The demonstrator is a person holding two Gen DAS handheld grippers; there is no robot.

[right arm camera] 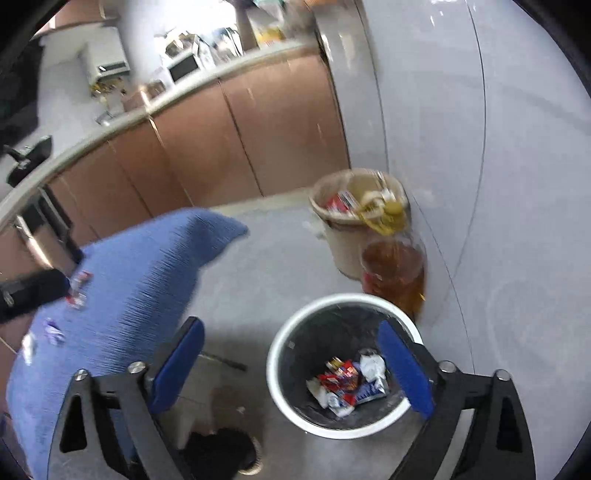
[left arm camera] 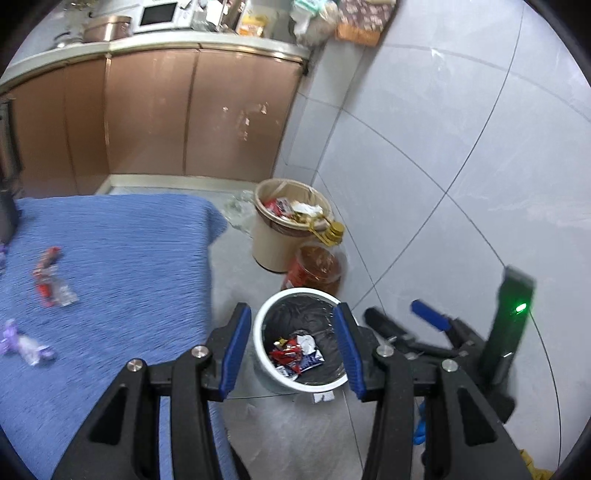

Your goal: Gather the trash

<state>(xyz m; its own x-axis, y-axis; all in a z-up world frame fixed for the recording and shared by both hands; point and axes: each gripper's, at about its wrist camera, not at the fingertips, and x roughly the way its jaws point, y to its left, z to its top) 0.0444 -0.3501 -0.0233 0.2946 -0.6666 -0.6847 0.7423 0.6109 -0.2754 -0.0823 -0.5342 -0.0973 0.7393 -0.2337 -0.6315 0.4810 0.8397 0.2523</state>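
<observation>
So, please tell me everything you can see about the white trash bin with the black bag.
The white trash bin is round, looks like plastic, and stands upright on the grey floor beside the blue-covered table. A black bag lines its inside. At the bottom lie crumpled wrappers, red, white and blue. It is otherwise mostly unfilled. Both tongs hover open above it, holding nothing. An oil bottle stands close behind it.

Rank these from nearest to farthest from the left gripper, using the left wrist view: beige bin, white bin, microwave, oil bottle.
1. white bin, directly below the left gripper
2. oil bottle, just beyond, against the wall
3. beige bin, behind the bottle
4. microwave, far off on the counter
</observation>
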